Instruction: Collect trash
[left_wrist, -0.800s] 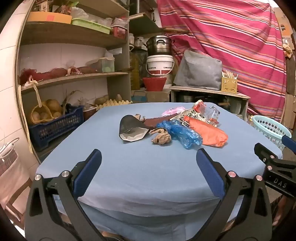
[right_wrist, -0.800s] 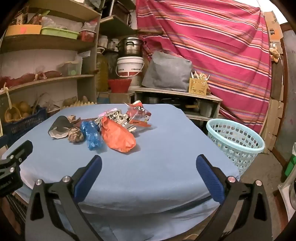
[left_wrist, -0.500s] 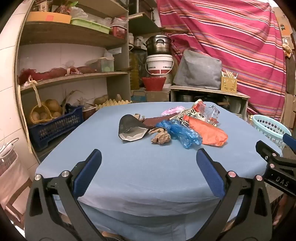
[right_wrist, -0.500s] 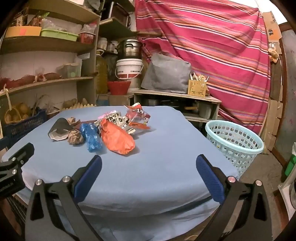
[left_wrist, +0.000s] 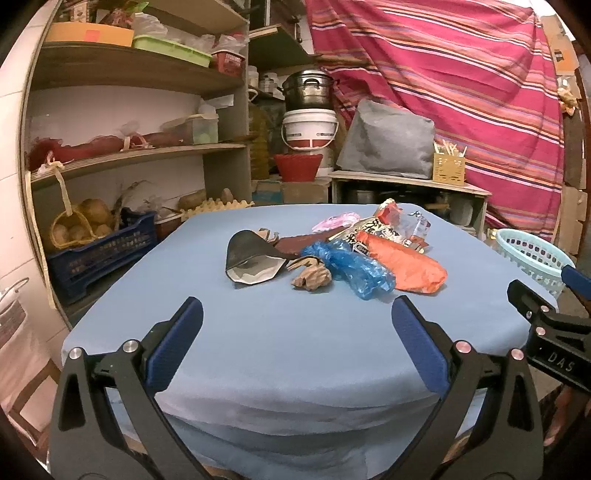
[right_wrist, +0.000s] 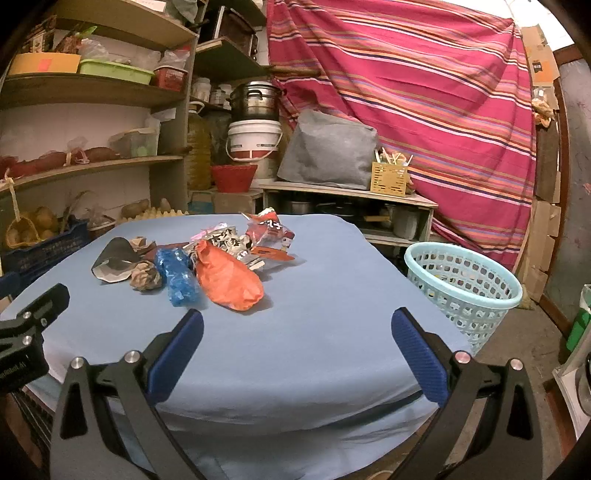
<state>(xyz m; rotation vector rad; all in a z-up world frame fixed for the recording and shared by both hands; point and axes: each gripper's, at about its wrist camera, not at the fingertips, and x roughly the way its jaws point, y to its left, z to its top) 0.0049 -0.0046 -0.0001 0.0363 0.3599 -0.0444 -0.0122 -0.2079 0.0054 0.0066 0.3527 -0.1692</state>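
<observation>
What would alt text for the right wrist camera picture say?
A heap of trash, including an orange bag and a blue bag, lies on a blue-covered table. The open right gripper is empty in front of it, and a pale blue basket stands on the floor to the right.

The left gripper (left_wrist: 295, 343) is spread wide, its blue pads (left_wrist: 177, 341) far apart with nothing between them, tilted slightly downward. The right gripper (right_wrist: 295, 345) is likewise wide apart and empty, with the same gentle downward tilt. In the left wrist view the right gripper (left_wrist: 546, 325) shows at 3 o'clock; in the right wrist view the left gripper (right_wrist: 26, 332) sits at 9 o'clock.
</observation>
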